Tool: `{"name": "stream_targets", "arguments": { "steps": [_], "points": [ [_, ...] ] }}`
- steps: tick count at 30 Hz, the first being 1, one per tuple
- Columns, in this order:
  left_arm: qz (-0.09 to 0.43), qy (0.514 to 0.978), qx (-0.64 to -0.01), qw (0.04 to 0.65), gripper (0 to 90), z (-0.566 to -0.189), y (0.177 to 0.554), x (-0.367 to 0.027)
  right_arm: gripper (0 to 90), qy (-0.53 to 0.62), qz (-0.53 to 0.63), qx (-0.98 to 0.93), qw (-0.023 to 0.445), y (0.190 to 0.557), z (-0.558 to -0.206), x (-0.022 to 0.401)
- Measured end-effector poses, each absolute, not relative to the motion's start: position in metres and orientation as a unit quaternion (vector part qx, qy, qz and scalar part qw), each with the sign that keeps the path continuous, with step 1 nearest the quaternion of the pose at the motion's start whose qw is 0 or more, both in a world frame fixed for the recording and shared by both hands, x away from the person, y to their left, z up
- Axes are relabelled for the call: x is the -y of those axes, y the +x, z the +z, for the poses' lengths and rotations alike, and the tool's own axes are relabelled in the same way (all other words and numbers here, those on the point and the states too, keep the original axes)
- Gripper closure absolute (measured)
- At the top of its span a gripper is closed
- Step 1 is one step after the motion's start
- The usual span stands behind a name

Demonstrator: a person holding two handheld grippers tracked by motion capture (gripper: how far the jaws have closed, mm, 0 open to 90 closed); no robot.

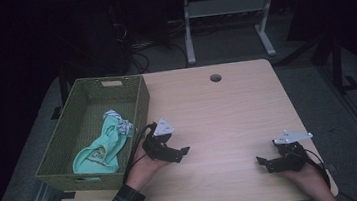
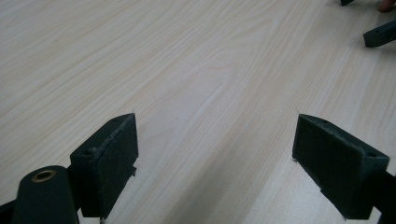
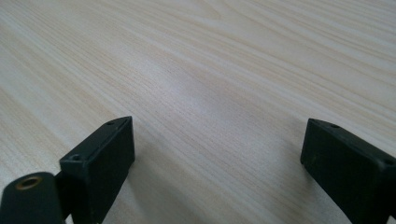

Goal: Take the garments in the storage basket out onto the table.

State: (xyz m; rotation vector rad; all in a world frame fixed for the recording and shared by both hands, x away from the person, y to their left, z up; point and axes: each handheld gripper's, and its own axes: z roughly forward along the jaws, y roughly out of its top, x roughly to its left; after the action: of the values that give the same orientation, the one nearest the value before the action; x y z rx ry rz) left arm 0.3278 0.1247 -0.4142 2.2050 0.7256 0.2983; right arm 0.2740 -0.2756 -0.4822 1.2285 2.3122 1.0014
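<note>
Both tools, the left tool (image 1: 174,153) and right tool (image 1: 268,161), were held apart and empty over the tabletop (image 1: 228,110); the green cloth (image 1: 102,146) was seen in the basket (image 1: 60,143) at left, seemingly already dropped.

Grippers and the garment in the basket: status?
Left gripper open, right gripper open, both over bare table. Mint garment lies in green basket, untouched. Nothing in the way.

A green woven basket (image 1: 139,104) sits on the wooden table (image 1: 228,110)

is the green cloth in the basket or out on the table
In the basket: the green cloth lies crumpled on the floor of the woven basket, inside its walls.
</note>
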Motion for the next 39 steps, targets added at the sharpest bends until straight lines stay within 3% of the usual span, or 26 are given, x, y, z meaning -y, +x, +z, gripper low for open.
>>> {"name": "stream_targets", "arguments": {
  "steps": [39],
  "points": [
    [0.122, 0.86, -0.276, 0.411, 13.5, -0.365, 0.338, -0.135, 9.5, 0.431, 0.352, -0.813, 0.169, 0.274, -0.482, 0.276]
  ]
}}
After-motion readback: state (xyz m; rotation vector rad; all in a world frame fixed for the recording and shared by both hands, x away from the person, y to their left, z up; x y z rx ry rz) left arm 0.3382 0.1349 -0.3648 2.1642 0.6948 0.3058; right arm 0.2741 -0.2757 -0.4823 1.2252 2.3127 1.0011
